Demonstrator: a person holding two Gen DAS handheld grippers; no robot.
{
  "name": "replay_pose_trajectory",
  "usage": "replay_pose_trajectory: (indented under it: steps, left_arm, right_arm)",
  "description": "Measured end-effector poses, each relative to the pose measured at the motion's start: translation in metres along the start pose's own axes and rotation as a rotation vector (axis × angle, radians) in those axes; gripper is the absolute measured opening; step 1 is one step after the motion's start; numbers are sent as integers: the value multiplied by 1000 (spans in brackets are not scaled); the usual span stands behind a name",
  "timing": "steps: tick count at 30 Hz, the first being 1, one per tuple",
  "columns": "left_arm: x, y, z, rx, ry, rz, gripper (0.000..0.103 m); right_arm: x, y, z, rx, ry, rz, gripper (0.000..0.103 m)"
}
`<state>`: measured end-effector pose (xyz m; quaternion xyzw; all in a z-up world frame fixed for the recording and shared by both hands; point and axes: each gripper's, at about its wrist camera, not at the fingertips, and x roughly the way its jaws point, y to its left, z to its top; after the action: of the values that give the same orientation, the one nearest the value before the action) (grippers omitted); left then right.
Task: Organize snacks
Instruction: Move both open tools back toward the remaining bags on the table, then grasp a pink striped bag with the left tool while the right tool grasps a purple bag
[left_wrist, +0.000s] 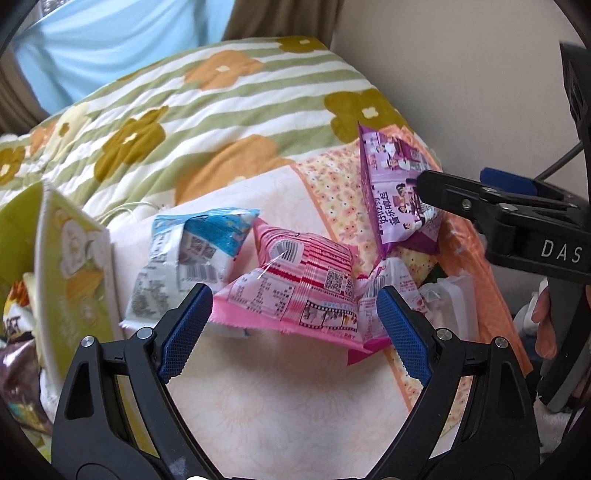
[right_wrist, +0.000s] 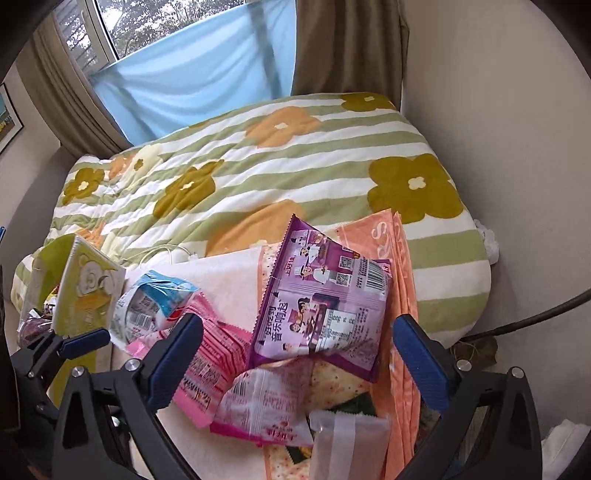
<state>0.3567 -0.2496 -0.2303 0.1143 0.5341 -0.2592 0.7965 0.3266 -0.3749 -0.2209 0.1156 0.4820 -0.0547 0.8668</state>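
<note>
I saw the striped flower quilt (right_wrist: 258, 173) spread widest, a pale cloth (left_wrist: 280, 406) over its near end. The green box (left_wrist: 74, 258) stood at the left, packets inside it. Purple (right_wrist: 325, 306), pink (left_wrist: 295, 291) and blue (left_wrist: 192, 254) snack bags lay heaped on the cloth. My left gripper (left_wrist: 295, 325) and right gripper (right_wrist: 306, 362) hung released, grasping nothing.

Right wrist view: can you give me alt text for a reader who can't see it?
The right tongs hang open over a purple snack packet on a bed, touching nothing. Pink packets and a blue-and-white packet lie to its left, beside a green box; a flowered quilt lies behind.
</note>
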Motion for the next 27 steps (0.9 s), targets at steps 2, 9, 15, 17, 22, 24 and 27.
replay_pose_trajectory:
  steps: [2,9,15,17,22,24,27]
  left_arm:
    - [14,-4,6,30,22,-6,89]
    - [41,-7,10,70,57,-35,89]
    - [63,-4,16,100,87,-49,89]
    - [70,-4,16,112,98,-51,89]
    - [89,-4,11,149,139,-50,84]
    - [91,-2,11,144,145,-68,81]
    - [93,-2,13,152,148,-70,72]
  right_arm:
    - [12,3,3,-11,20,-24,102]
    - [47,12,14,-9,47,-112,102]
    - [78,22,16,-52,71,-235,102]
    - [86,22,15,-74,82,-287,102]
    - [96,11,13,-76,105,-338,102]
    - [97,5,12,-64,111,-343,102]
    - [97,0,11,-53,115,-343,102]
